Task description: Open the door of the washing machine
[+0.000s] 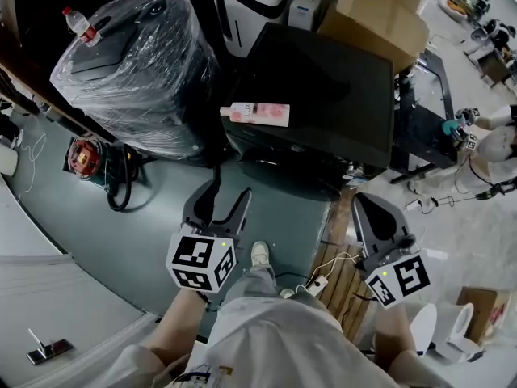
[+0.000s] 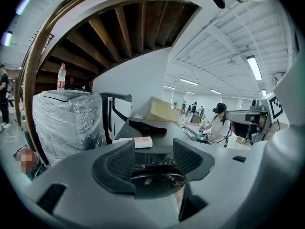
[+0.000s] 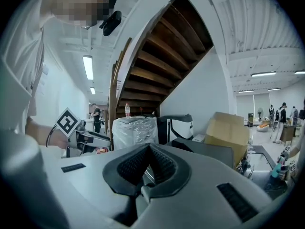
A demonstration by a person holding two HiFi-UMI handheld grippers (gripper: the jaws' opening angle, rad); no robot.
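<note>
The black washing machine [image 1: 323,79] stands ahead of me, with a pink and white box [image 1: 255,113] lying on its top. Its round door [image 1: 291,172] faces me low on the front and looks closed. My left gripper [image 1: 229,189] hangs just before the door's left part, open, with nothing between its jaws. In the left gripper view the left gripper [image 2: 153,149] frames the machine's top [image 2: 147,128] and front. My right gripper [image 1: 361,198] is at the machine's right front corner, shut and empty. In the right gripper view the right gripper [image 3: 151,148] has its pads meeting.
A plastic-wrapped appliance [image 1: 133,71] with a water bottle [image 1: 81,24] on top stands left of the machine. A cardboard box [image 1: 384,10] sits behind it. A red device [image 1: 83,156] and a black cable lie on the floor at left. A wooden pallet [image 1: 343,273] is underfoot at right. Another person [image 1: 493,144] works at far right.
</note>
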